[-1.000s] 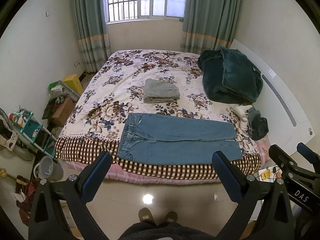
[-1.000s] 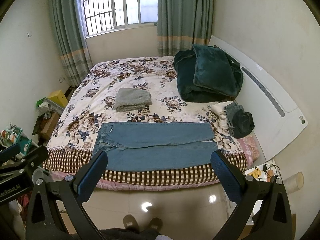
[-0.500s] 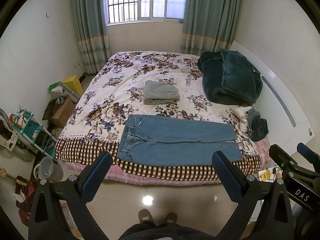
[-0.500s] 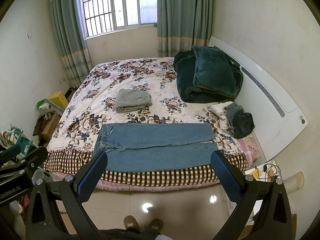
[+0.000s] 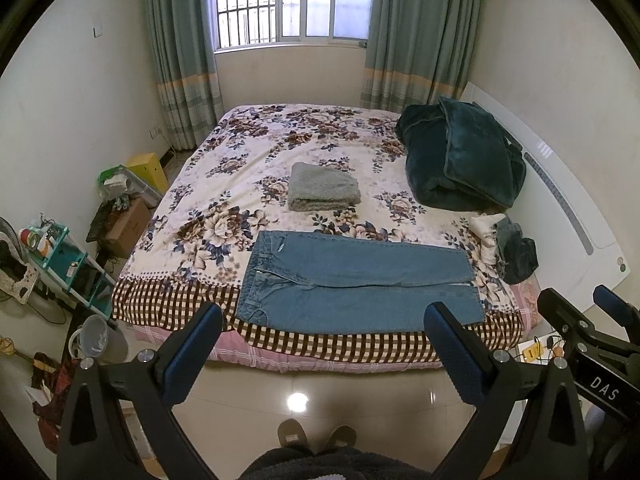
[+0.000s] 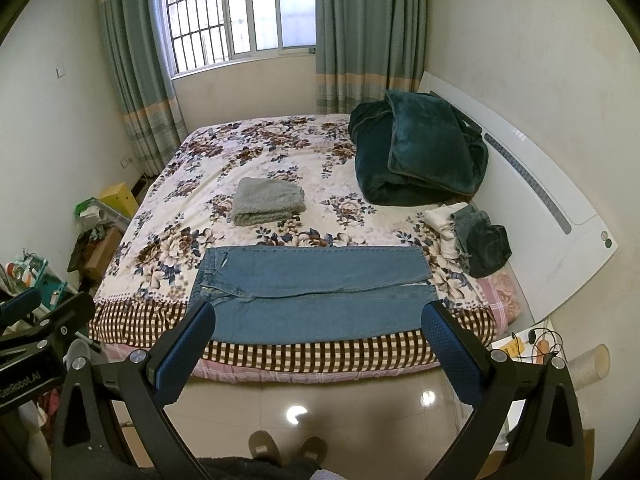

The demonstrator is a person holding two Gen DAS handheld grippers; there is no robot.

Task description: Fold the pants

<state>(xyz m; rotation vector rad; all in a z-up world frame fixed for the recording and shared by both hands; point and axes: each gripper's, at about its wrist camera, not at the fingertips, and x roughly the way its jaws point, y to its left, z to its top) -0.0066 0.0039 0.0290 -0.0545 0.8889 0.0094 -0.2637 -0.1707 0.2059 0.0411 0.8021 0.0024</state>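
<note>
Blue jeans (image 5: 356,284) lie flat along the near edge of the bed, waistband to the left, legs to the right; they also show in the right wrist view (image 6: 312,288). My left gripper (image 5: 320,344) is open and empty, held above the floor well short of the bed. My right gripper (image 6: 316,344) is open and empty at about the same distance. The right gripper's body shows at the right edge of the left wrist view (image 5: 592,344).
A folded grey towel (image 5: 322,194) lies mid-bed. A dark green blanket (image 5: 464,160) is heaped by the white headboard (image 5: 568,216). A small pile of dark clothes (image 5: 512,248) sits at the right. Shelves and boxes (image 5: 72,256) crowd the floor on the left.
Both grippers have drawn back a little from the bed, so it sits slightly higher and farther in view. The jeans have not moved.
</note>
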